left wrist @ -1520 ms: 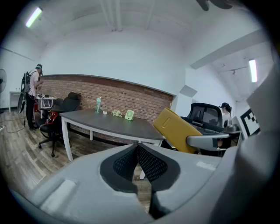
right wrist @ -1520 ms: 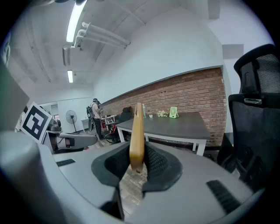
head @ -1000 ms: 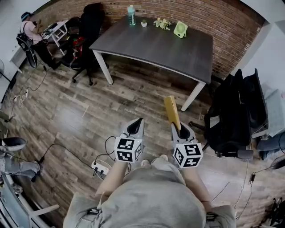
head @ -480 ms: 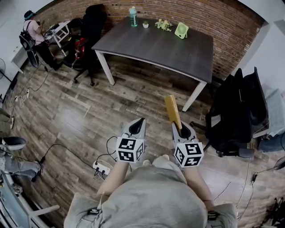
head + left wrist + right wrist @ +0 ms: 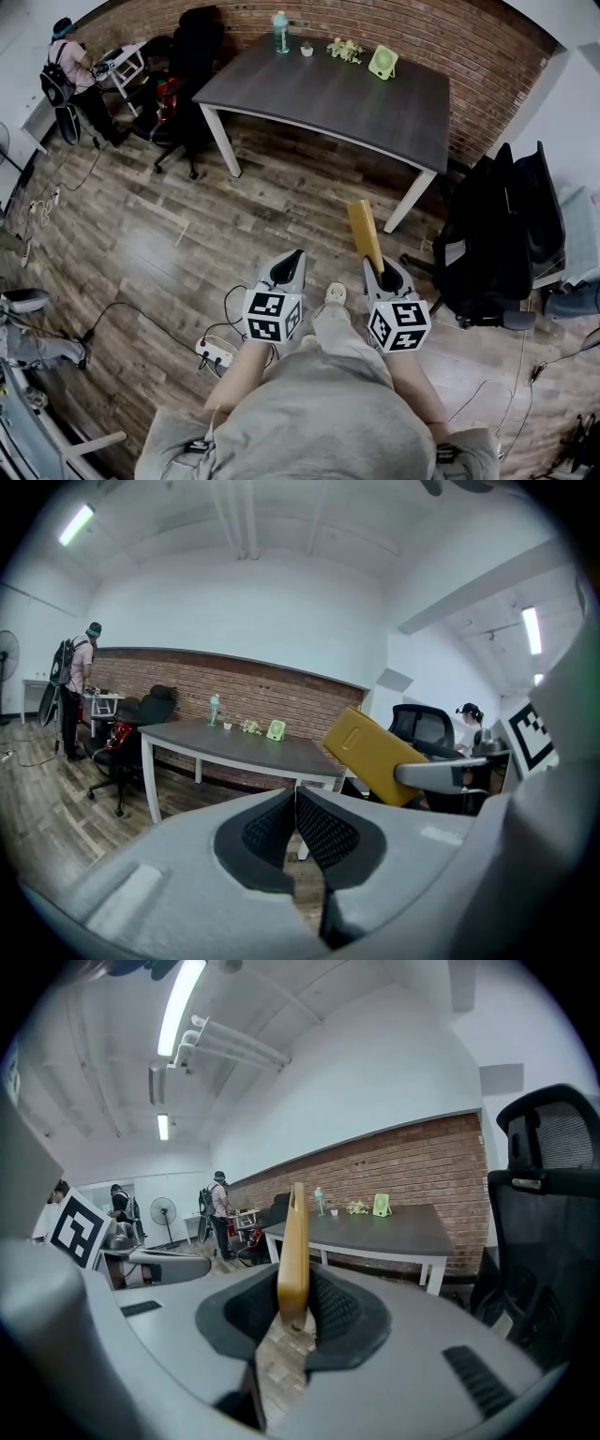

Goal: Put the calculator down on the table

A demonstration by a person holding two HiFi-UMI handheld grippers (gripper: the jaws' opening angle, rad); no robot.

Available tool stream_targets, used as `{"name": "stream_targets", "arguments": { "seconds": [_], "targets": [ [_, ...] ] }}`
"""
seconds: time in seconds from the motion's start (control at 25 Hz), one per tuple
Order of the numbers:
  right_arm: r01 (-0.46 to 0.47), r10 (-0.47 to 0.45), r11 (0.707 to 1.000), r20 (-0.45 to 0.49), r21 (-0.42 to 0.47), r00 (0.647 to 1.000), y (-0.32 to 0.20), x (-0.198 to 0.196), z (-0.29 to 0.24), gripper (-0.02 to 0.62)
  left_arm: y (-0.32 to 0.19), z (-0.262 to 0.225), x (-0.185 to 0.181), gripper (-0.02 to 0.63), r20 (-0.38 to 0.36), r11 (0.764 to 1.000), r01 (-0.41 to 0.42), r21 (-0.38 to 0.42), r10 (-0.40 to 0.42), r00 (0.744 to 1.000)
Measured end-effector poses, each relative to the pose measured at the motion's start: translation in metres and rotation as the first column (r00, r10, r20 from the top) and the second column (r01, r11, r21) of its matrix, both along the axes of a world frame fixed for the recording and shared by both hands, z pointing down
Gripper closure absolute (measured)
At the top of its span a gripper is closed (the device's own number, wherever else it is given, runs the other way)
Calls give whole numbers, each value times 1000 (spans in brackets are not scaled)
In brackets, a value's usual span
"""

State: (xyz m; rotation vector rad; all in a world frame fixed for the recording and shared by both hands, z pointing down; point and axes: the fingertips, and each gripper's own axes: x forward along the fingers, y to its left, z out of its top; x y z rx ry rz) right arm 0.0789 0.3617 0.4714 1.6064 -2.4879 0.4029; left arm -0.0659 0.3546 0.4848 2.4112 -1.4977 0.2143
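In the head view my right gripper [image 5: 380, 273] is shut on a flat yellow calculator [image 5: 363, 234], which stands on edge out of the jaws, over the wooden floor. The right gripper view shows the calculator [image 5: 293, 1251] edge-on, pinched between the dark pads of the right gripper [image 5: 294, 1305]. My left gripper [image 5: 289, 266] hangs beside it, shut and holding nothing; its left gripper view shows the left gripper [image 5: 295, 797] with pads pressed together and the calculator [image 5: 373, 755] to its right. The dark grey table [image 5: 309, 94] stands ahead, well beyond both grippers.
On the table's far edge stand a bottle [image 5: 277, 32], a small plant pot [image 5: 307, 51] and a green fan [image 5: 381, 63]. Black chairs and bags [image 5: 497, 239] crowd the right. A power strip [image 5: 213, 352] and cables lie on the floor. A person [image 5: 64, 67] stands far left.
A shoe has come forward on the floor between the two grippers. Both grippers and the calculator hold their places in the view.
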Motion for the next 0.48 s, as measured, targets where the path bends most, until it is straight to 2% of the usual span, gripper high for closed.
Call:
{"name": "stream_targets", "arguments": {
  "seconds": [0.48],
  "targets": [
    [2,-1,1000,34,-9,999,-40,-3,3,512,-34,8,-7,586,13,1000,16,-20,-16,1000]
  ]
}}
